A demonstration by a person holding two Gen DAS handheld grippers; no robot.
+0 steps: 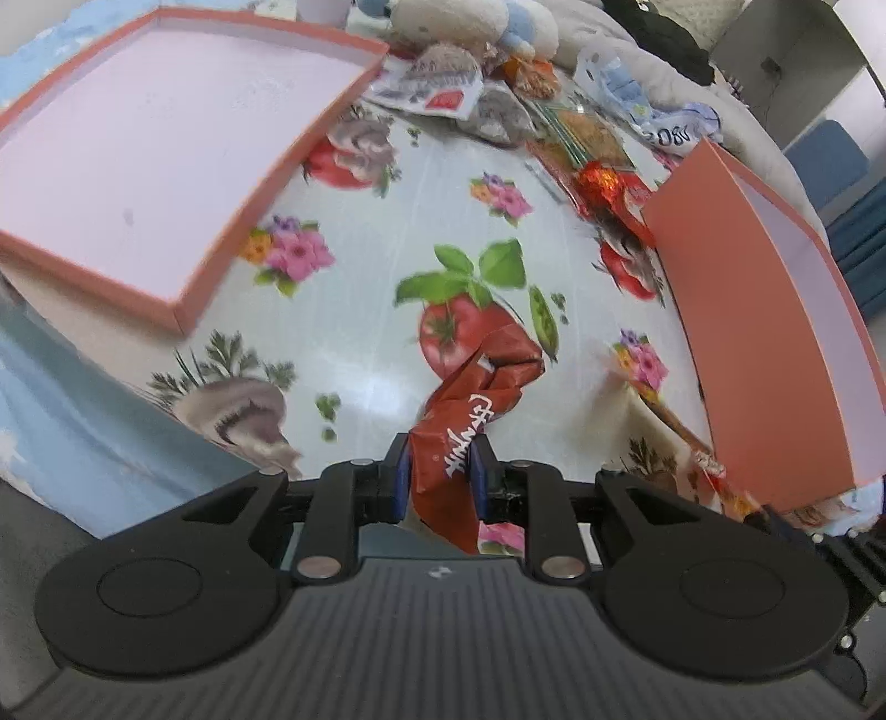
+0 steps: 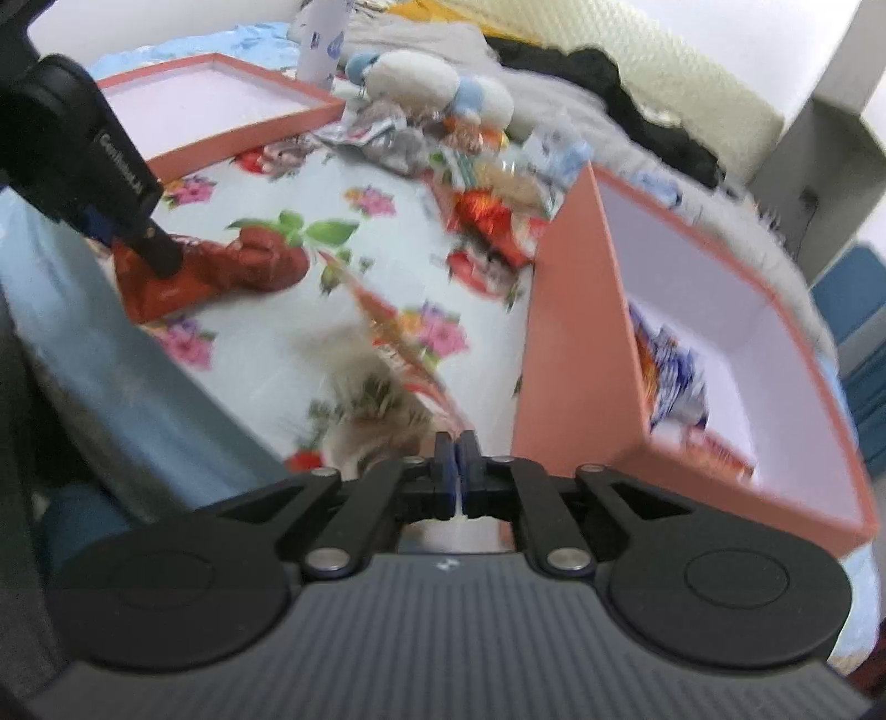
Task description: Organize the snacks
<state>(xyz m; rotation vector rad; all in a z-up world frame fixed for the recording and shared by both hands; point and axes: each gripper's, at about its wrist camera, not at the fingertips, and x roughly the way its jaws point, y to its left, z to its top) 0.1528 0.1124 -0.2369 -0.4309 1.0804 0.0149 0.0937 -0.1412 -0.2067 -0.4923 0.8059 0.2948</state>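
Left wrist view. My left gripper sits at lower centre, clenched on a crumpled red snack packet with white lettering; the packet sticks up out of the blue pads over the floral tablecloth. Upper left: a shallow pink tray with orange walls, nothing lying in it. Right edge: a taller orange box, seen from its outer wall. Top centre to upper right: a heap of loose snacks, silver, clear and red-foil wrappers, lying on the cloth between tray and box. Behind the heap I note soft toys.

Right wrist view, blurred. My right gripper is at lower centre, fingers almost together with only a slit between them. A thin, transparent wrapper with an orange edge streaks up from the tips; I cannot tell whether it is pinched there. Right half: the orange box, open side toward me, with a blue-and-white packet and orange ones against its near wall. Left, mid-height: the left gripper gripping the red snack packet above the cloth. Upper left: the pink tray. Top centre: the snack heap.
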